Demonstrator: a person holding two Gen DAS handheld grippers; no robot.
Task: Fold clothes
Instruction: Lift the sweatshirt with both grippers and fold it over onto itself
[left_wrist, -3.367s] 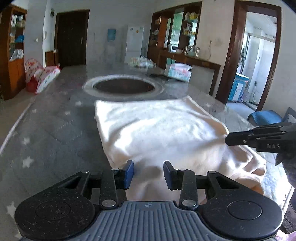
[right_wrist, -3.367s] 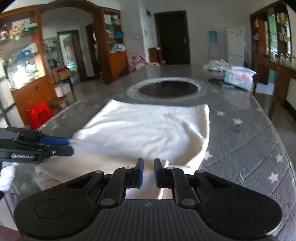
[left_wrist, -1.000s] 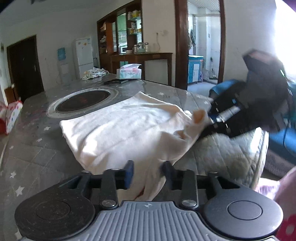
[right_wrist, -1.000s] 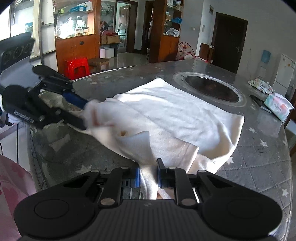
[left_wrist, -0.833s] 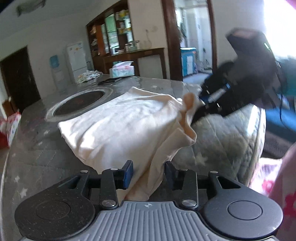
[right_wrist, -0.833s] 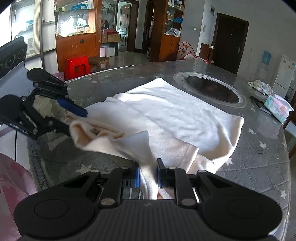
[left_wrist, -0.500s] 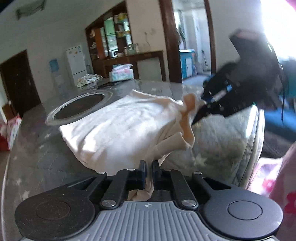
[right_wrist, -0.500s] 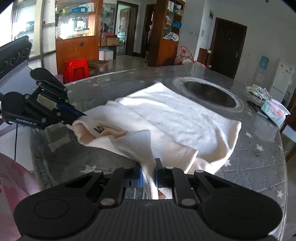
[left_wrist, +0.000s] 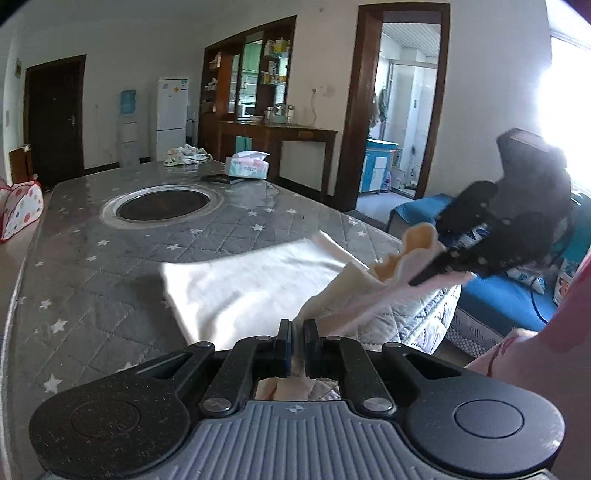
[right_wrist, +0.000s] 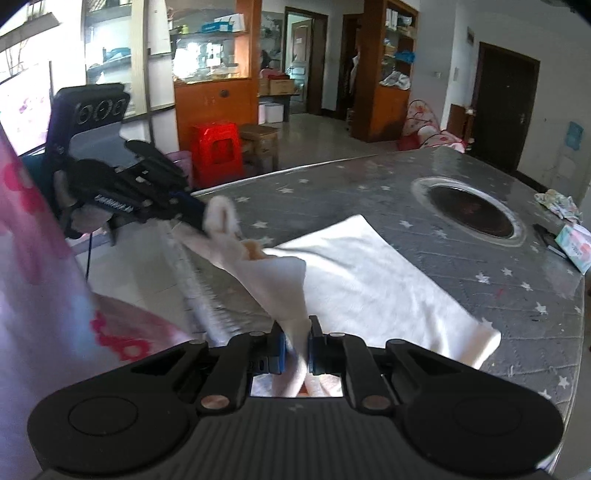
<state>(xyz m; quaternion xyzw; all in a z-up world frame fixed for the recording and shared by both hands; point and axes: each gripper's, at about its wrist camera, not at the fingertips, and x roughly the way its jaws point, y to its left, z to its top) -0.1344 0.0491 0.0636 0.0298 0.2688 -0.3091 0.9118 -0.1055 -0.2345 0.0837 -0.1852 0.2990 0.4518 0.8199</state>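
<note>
— What's the room like?
— White walls, pale tiled floor (right_wrist: 317, 136), strong daylight from a window (left_wrist: 569, 122) at the far right. A dark door (left_wrist: 55, 118) at the far left, a white fridge (left_wrist: 171, 110) beside it.
— Furniture?
— Wooden shelving (left_wrist: 251, 70) over a dark sideboard (left_wrist: 277, 136), an open doorway (left_wrist: 402, 107) to its right, a blue sofa (left_wrist: 498, 299) near the window. On the other side, an orange-brown cabinet (right_wrist: 216, 107) and a red plastic stool (right_wrist: 216, 151)
</note>
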